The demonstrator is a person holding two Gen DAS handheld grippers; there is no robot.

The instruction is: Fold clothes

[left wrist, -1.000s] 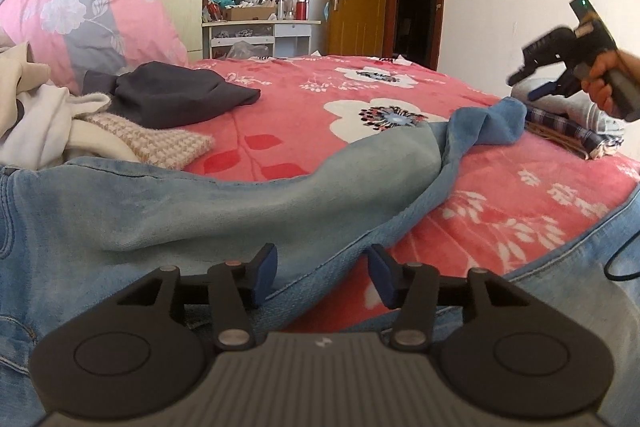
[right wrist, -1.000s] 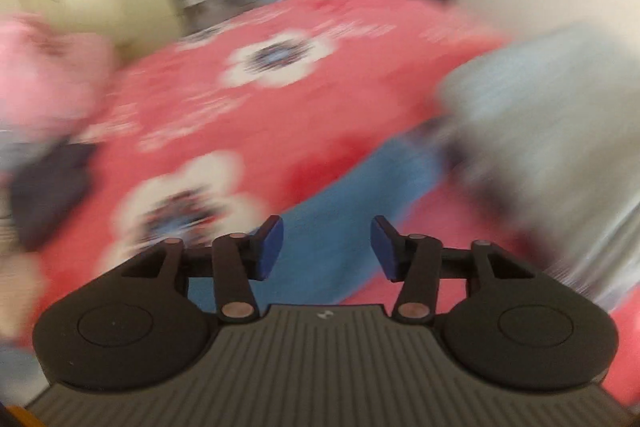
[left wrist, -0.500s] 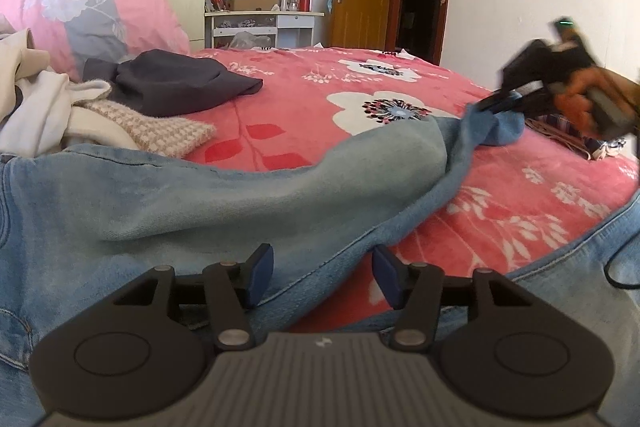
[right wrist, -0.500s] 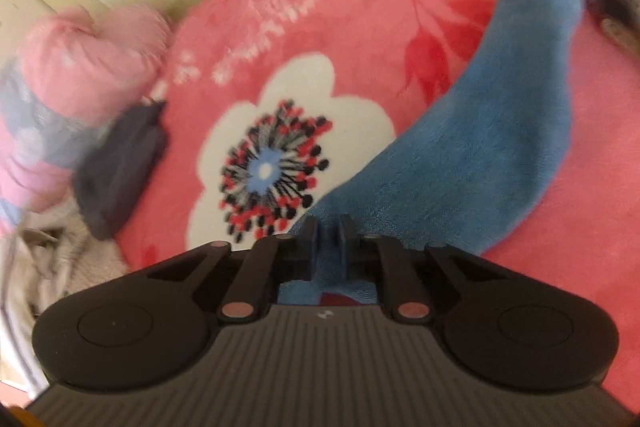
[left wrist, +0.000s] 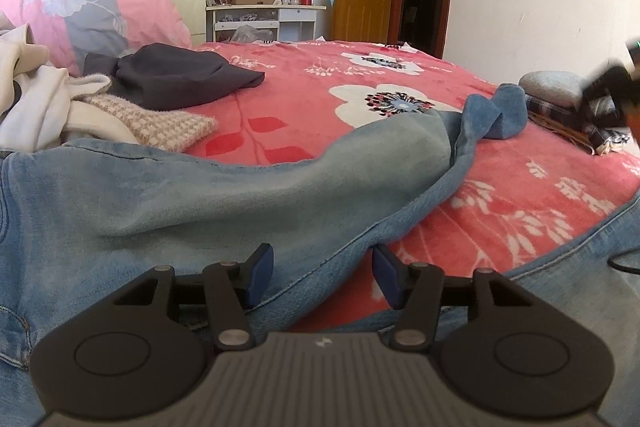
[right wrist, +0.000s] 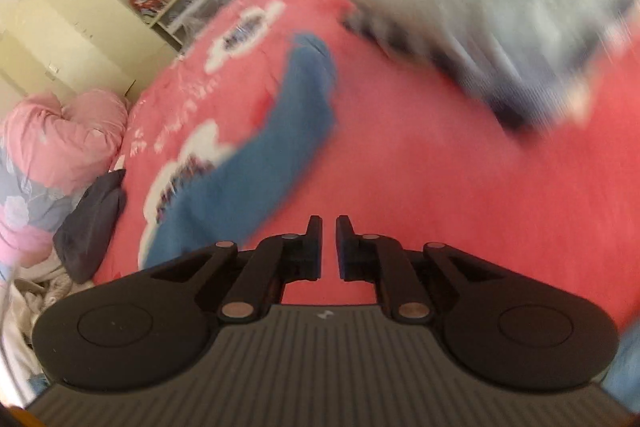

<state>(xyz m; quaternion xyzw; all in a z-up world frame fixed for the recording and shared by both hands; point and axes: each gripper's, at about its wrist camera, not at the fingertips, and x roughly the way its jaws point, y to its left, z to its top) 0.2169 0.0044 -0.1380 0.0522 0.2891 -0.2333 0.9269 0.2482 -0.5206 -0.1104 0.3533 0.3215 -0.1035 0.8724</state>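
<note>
1. Across the red floral bed (left wrist: 520,195) lie the jeans (left wrist: 200,203), one leg stretching to a bunched cuff (left wrist: 504,115).
2. Left gripper (left wrist: 323,277) angles down over the jeans' edge, jaws apart, gripping nothing.
3. Right gripper (right wrist: 329,247), rolled sideways above bare blanket, jaws opening slightly, nothing between them.

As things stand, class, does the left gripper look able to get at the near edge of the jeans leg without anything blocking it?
Probably yes. The left gripper hovers with its jaws apart right over the hem edge of the jeans, which lie spread on the red bedspread. Nothing sits between the fingers and the denim; the other clothes lie farther back.
</note>
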